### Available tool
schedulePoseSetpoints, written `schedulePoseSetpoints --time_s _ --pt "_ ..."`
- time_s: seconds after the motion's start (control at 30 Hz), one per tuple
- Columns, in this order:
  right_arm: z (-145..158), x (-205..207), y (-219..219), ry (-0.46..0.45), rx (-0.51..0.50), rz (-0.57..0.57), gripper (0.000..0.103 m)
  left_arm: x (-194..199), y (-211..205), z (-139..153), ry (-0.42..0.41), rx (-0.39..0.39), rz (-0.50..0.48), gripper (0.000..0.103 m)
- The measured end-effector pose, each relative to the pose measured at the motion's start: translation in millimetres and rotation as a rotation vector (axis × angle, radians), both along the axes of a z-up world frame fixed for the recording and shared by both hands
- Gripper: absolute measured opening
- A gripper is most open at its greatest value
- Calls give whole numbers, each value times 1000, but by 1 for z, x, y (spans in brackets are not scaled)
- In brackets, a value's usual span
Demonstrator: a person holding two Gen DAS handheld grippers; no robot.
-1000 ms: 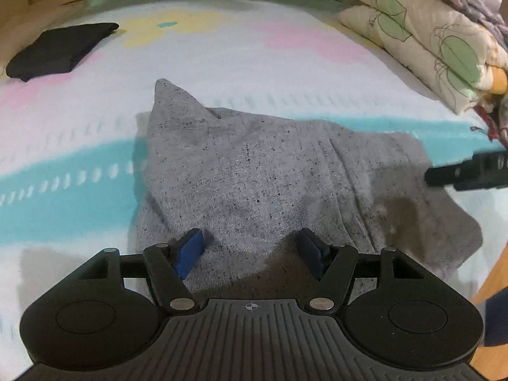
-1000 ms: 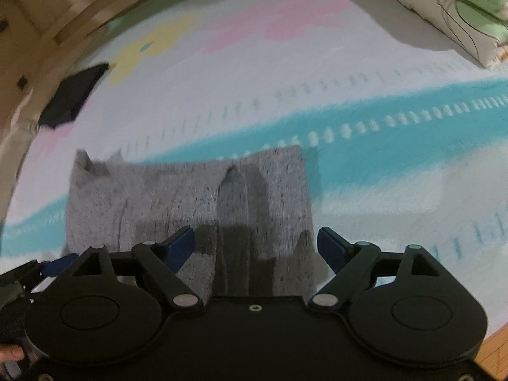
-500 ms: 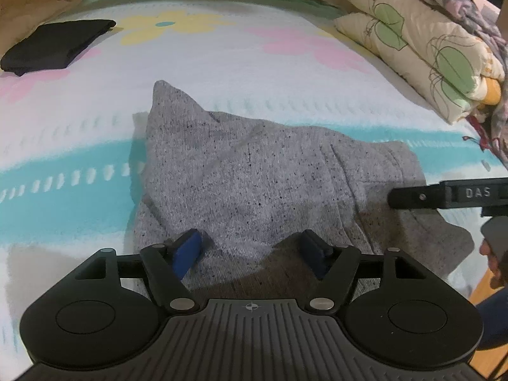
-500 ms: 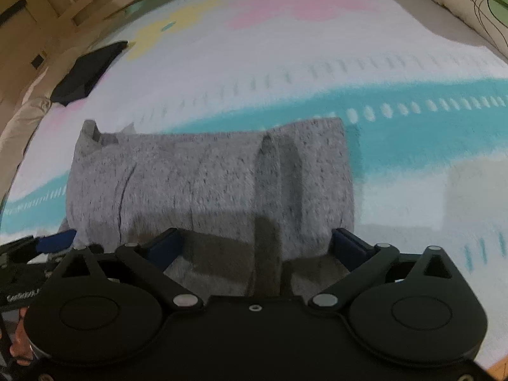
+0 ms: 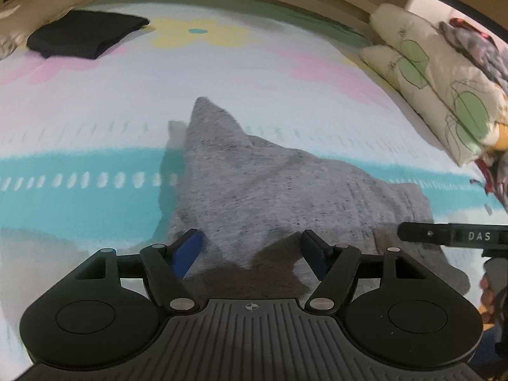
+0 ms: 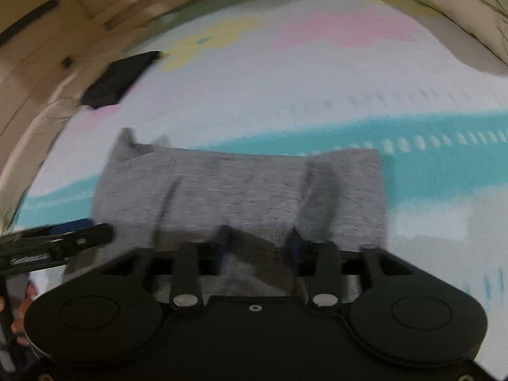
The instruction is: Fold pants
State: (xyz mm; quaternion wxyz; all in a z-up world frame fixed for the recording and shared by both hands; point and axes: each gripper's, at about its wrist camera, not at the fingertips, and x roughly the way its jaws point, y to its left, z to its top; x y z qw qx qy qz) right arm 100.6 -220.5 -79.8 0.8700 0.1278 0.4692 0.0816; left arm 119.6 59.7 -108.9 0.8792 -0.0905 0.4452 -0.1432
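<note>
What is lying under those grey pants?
The grey pants rest on a bed sheet printed with a teal band and pastel flowers. A small pale scrap peeks out at their far edge. Whatever lies beneath the folded layers is covered.

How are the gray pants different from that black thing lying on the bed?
The gray pants are speckled light gray; the black cloth is plain and dark. The gray pants lie close, right under both grippers; the black cloth lies far off near the bed's edge. The gray pants look rumpled, one corner poking up; the black cloth lies flat and neat. Both are folded fabric resting on the flowery sheet.
</note>
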Motion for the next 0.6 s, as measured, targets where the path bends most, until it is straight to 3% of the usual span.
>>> schedulePoseSetpoints --time_s 0.1,0.3,0.33,0.4,0.43,0.5,0.6 --pt "-9 4 -12 31 34 -64 80 0 2 -1 6 2 4 68" --pt "-12 -6 -2 -7 17 19 83 4 0 -2 9 7 3 68" --pt "-12 -6 2 -8 28 36 79 4 0 -2 8 8 3 68" --pt "-12 -7 9 -12 66 59 59 4 2 -3 7 7 7 68" --pt "-10 -7 11 -13 71 54 56 4 3 -3 9 5 10 68" --pt "-5 -4 12 -8 94 46 35 4 6 -1 10 -3 25 68" --pt "10 3 4 4 136 60 26 6 9 5 -5 -9 48 68"
